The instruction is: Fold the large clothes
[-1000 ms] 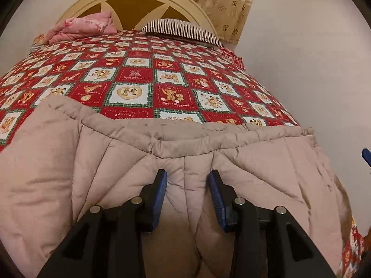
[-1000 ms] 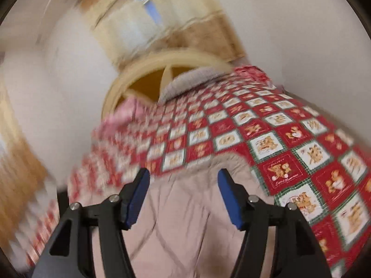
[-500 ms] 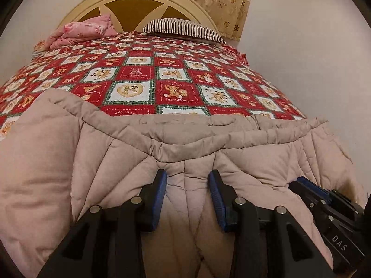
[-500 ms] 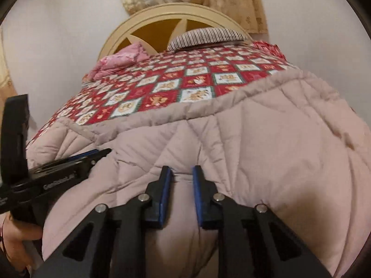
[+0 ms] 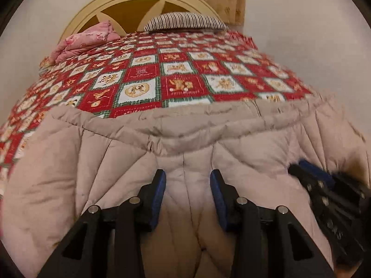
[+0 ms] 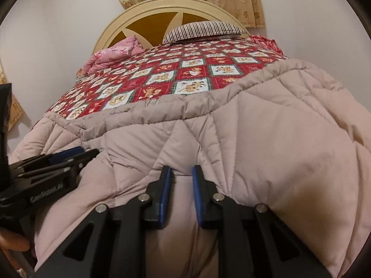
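Lighting: warm, dim, indoor; source unseen. Soft shadow beneath the quilted coat near each lens. Fisheye bending, dark vignette at corners. Motion blur on right gripper beside the coat; right-wrist view sharp.

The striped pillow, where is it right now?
The striped pillow lies at the far end of the bed against the headboard, right of the pink blanket, well beyond the beige quilted coat.

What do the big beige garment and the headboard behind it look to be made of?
Beige garment: matte, padded woven fabric, likely synthetic shell with fill; stitched quilting lines and puffy panels show.
Headboard: cream-painted arch, smooth semi-gloss, with mustard inset panels; probably wood, though it could be moulded board.
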{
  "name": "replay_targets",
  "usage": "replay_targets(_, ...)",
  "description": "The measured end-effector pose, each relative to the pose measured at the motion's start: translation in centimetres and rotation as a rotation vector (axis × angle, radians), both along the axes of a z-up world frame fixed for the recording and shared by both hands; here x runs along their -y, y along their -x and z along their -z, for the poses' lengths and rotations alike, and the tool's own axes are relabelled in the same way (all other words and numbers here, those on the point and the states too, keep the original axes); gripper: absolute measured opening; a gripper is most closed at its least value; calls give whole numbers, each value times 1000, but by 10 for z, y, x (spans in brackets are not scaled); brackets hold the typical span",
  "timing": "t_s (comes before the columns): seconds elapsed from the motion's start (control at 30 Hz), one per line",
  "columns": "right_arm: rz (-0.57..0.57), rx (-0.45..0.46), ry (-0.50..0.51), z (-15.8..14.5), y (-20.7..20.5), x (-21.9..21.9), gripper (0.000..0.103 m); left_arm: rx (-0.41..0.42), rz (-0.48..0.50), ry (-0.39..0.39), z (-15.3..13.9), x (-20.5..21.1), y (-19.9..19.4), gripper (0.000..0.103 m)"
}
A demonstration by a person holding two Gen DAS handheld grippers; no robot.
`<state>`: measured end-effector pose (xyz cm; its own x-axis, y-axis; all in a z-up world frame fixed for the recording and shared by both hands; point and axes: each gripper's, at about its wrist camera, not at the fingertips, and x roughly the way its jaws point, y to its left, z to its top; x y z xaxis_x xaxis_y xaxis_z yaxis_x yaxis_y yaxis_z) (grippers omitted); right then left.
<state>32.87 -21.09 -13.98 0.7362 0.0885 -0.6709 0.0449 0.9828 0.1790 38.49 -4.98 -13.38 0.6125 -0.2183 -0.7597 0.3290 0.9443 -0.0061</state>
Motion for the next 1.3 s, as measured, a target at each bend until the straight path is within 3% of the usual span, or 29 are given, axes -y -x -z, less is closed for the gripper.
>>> replay_targets(0.13, 1, 3, -4, 0, 0, 1, 20, 73, -16, 31, -36, -26, 35, 42)
replay_targets(0.2, 0, 6, -11, 0, 0, 2, 20, 115, -56, 98, -57, -58, 55, 43)
replay_targets(0.27, -1, 10, -18, 0, 0, 3, 20, 132, -123, 177, -70, -97, 67, 63)
replay_targets(0.4, -5, 19, -33, -1, 2, 4, 20, 125, -239, 324, -63, -167, 80, 67)
replay_targets(0.47, -11, 27, -44, -2, 3, 5, 22, 79, -308, 368, -48, -188, 80, 73)
replay_targets(0.57, -17, 31, -58, -3, 5, 6, 23, -31, -338, 419, -21, -195, 74, 74)
replay_targets(0.7, -3, -20, -31, -21, 10, 3, 25, -152, -267, 495, -5, -185, 71, 74)
replay_targets(0.77, 4, 69, -36, -44, 32, -1, 32, -93, -272, 515, -13, -186, 84, 74)
replay_targets(0.83, -30, 147, -55, -66, 59, -11, 32, -23, -276, 499, -20, -186, 99, 74)
replay_targets(0.93, -76, 159, -81, -74, 82, -30, 32, 53, -297, 484, -24, -189, 126, 74)
replay_targets(1.03, -106, 108, -69, -57, 80, -50, 32, 83, -342, 519, -20, -192, 150, 74)
replay_targets(1.13, -87, -19, -61, -11, 59, -59, 32, 115, -386, 537, -12, -189, 168, 74)
replay_targets(1.23, -83, -3, -71, 6, 57, -56, 29, 88, -415, 535, -7, -190, 164, 75)
replay_targets(1.3, -80, -13, -84, 8, 55, -53, 27, 95, -452, 596, -8, -196, 172, 75)
